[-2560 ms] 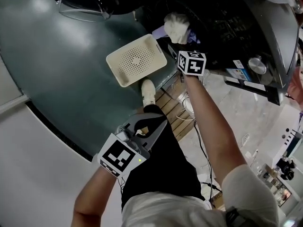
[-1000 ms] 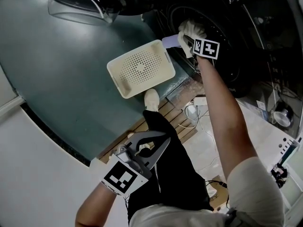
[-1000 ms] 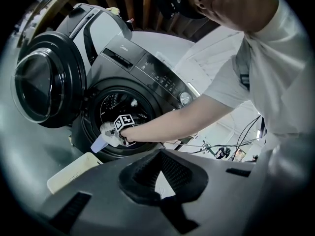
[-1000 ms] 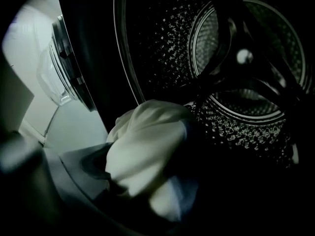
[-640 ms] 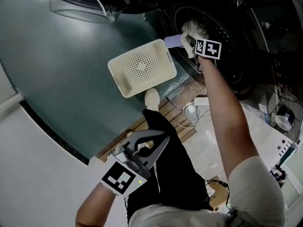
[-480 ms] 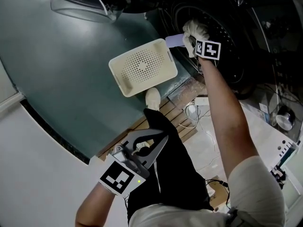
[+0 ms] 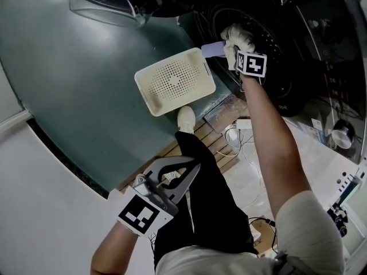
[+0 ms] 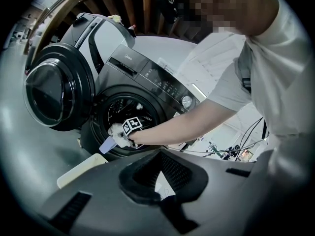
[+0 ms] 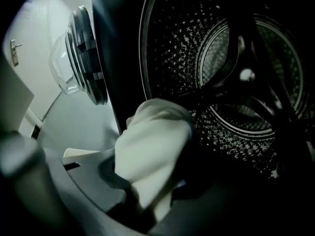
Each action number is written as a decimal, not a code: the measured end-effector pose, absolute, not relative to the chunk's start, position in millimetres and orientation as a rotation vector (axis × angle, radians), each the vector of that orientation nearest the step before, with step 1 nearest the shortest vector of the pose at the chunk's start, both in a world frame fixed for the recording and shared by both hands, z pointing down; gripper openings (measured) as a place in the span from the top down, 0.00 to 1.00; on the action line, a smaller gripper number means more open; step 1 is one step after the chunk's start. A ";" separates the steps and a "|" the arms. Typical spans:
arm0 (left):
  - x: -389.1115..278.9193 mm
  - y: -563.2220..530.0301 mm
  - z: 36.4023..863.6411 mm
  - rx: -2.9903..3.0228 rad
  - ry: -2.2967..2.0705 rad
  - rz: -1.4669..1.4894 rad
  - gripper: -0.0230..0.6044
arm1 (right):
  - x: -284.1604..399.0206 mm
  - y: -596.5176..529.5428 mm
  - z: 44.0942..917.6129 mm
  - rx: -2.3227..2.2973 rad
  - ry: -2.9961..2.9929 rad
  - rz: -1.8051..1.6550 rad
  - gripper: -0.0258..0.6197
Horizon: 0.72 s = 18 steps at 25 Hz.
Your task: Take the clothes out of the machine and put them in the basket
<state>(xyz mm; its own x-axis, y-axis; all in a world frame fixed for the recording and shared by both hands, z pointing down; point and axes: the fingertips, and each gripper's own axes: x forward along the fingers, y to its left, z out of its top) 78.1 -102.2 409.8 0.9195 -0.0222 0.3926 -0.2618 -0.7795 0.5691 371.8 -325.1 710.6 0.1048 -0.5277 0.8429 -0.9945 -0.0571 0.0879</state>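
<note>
Teal-grey floor fills most of the head view, with a black front-loading washing machine at one o'clock and its round glass door swung open at eleven o'clock. At twelve o'clock a cream perforated plastic basket sits on the floor just beside the machine's mouth. The right gripper has just been closing and is clenched on a bunched white cloth at the lip of the perforated steel drum. At six o'clock, well apart, the left gripper hangs beside the person's black trousers, its tips together and empty
</note>
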 end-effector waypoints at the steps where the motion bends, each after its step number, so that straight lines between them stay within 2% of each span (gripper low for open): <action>1: 76.4 -101.0 407.1 2.431 -0.205 0.486 0.97 | 370.2 -324.3 705.3 1.687 -1.513 0.833 0.66; 18: 44.9 -49.3 363.9 2.477 -0.230 0.456 0.97 | 320.0 -292.2 581.9 1.737 -1.675 0.552 0.67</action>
